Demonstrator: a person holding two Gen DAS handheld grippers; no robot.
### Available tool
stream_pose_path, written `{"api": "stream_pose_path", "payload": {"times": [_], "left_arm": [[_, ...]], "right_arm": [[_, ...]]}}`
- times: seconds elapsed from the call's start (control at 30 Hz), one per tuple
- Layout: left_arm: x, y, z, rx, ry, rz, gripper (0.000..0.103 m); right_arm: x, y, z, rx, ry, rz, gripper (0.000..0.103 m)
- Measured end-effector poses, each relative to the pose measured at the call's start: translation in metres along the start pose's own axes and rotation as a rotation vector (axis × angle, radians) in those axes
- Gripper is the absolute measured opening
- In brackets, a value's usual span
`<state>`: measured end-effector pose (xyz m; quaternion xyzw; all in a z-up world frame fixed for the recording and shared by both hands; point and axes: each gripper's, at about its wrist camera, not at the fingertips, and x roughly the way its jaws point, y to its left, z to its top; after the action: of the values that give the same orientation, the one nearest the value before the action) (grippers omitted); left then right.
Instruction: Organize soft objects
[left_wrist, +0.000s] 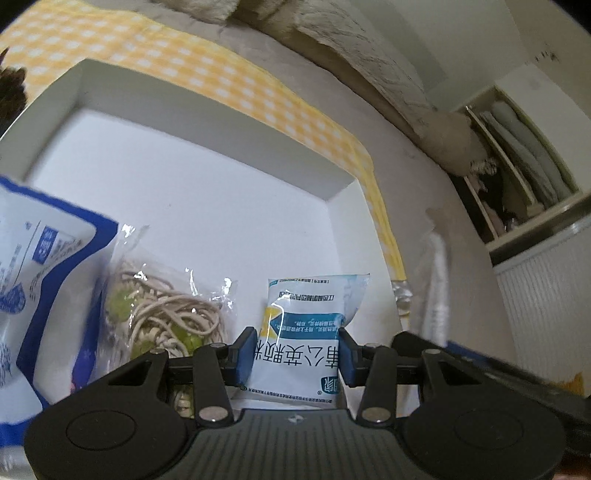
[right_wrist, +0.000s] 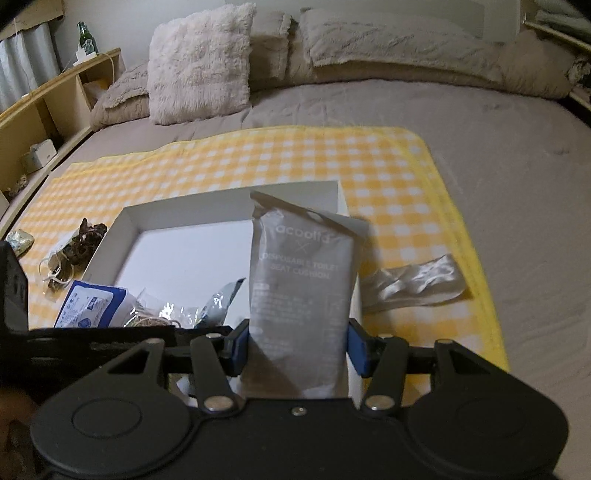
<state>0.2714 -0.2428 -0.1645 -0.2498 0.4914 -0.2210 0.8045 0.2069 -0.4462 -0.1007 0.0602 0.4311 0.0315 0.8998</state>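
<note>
Over white box (right_wrist: 129, 221): your right gripper (right_wrist: 299, 347) clamps grey pouch (right_wrist: 301, 295), long axis 12 o'clock. Left gripper (left_wrist: 297, 356) pinches blue sachet (left_wrist: 308, 332); box floor ahead at 12.

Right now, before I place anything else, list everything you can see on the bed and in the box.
White box: one, open, on the checked blanket.
Checked blanket: one, yellow and white, spread on the grey bed.
Blue-and-white pouch: one, at the box's near left corner.
Bag of rubber bands: one, clear, tan bands, inside the box.
White-and-blue sachet: one, between the left fingers.
Grey seat-cushion pack: one, between the right fingers.
Clear wrapper: one, on the blanket right of the box.
Dark bundle: one, brown, on the blanket left of the box.
Pillows: several, beige, at the headboard.
Left gripper: black, blue pads.
Right gripper: black, blue pads.
</note>
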Motion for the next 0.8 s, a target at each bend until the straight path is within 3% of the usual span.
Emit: {"api": "stream_pose_path", "payload": {"times": [0.13, 0.27, 0.37, 0.57, 0.8], "left_arm": [[-0.004, 0.006, 0.002, -0.055, -0.002, -0.021, 0.049], [-0.006, 0.009, 0.005, -0.108, 0.013, -0.07, 0.064], [-0.007, 0.01, 0.004, -0.149, 0.025, -0.102, 0.068], [-0.01, 0.004, 0.003, -0.129, 0.04, -0.077, 0.066], [-0.012, -0.001, 0.014, -0.029, -0.007, -0.03, 0.061]], "right_arm": [[0.004, 0.001, -0.001, -0.005, 0.005, 0.01, 0.054], [0.008, 0.006, 0.0, -0.048, 0.014, -0.009, 0.054], [0.013, 0.005, 0.0, -0.047, 0.029, -0.01, 0.055], [0.015, 0.004, -0.001, -0.064, 0.06, -0.037, 0.062], [0.008, 0.007, 0.001, -0.103, 0.066, -0.047, 0.063]]}}
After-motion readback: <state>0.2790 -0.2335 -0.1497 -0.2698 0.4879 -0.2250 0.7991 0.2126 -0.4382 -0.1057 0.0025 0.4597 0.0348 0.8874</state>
